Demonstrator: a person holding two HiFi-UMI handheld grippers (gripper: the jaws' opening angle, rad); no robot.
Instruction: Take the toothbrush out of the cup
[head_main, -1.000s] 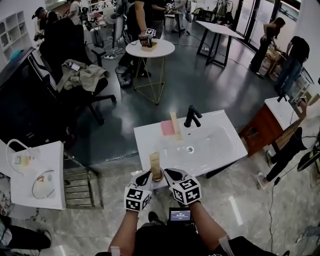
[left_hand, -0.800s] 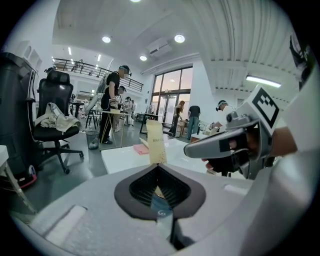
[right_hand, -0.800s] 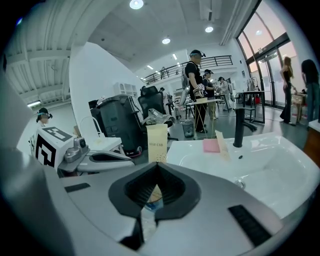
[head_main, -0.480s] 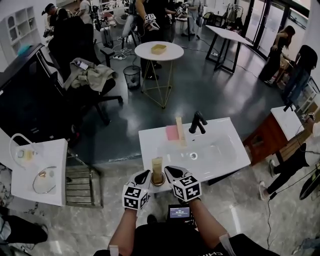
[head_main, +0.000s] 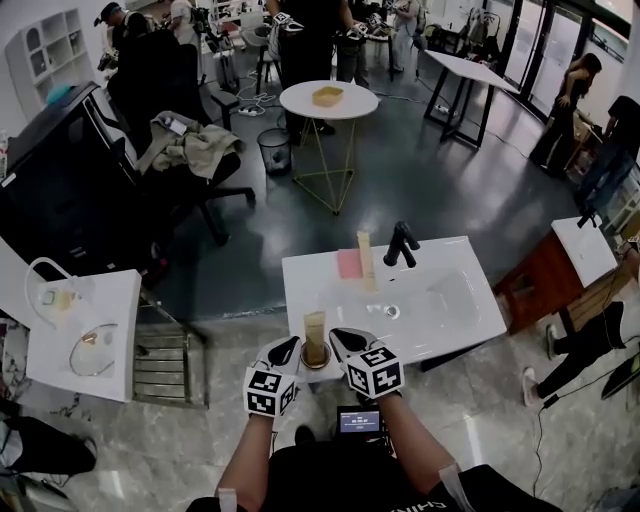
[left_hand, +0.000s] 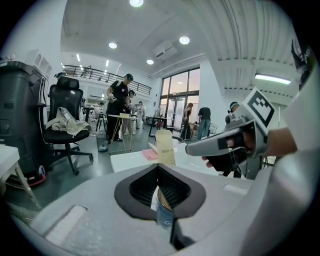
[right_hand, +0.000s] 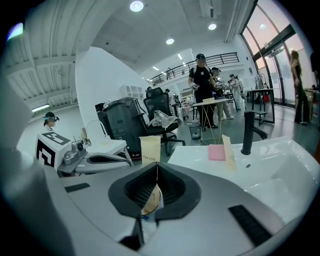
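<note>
Two grippers, hand-held, level with each other at the near edge of a white worktop (head_main: 470, 322) with a sunk basin.

1. Cup (head_main: 316, 358): small and brown-rimmed. It stands upright at the worktop's near edge, between the two grippers.
2. Toothbrush (head_main: 315, 328): in a pale paper wrapper with dark print near its foot. It stands upright in the cup, its top well above the rim, and has not been taken out.
3. Left gripper (head_main: 290, 346): just beside the cup on its left. Its dark ribbed fingers (left_hand: 142, 187) are clenched tip to tip with nothing caught between the tips. The cup shows through the hollow below them. Whether they touch the cup cannot be told.
4. Right gripper (head_main: 337, 338): just beside the cup on its right. Its fingers (right_hand: 172, 192) are likewise pressed together and empty, and the cup again shows through the hollow.
5. Tap (head_main: 403, 243): black, at the far edge of the basin.
6. Pink cloth (head_main: 347, 264): flat on the far left of the worktop, with a long pale packet (head_main: 365, 258) lying along its right side.
7. Room beyond: a round white table (head_main: 328, 101), a waste bin (head_main: 274, 151) near it, and an office chair (head_main: 190, 190) draped with a jacket. People stand further off.
</note>
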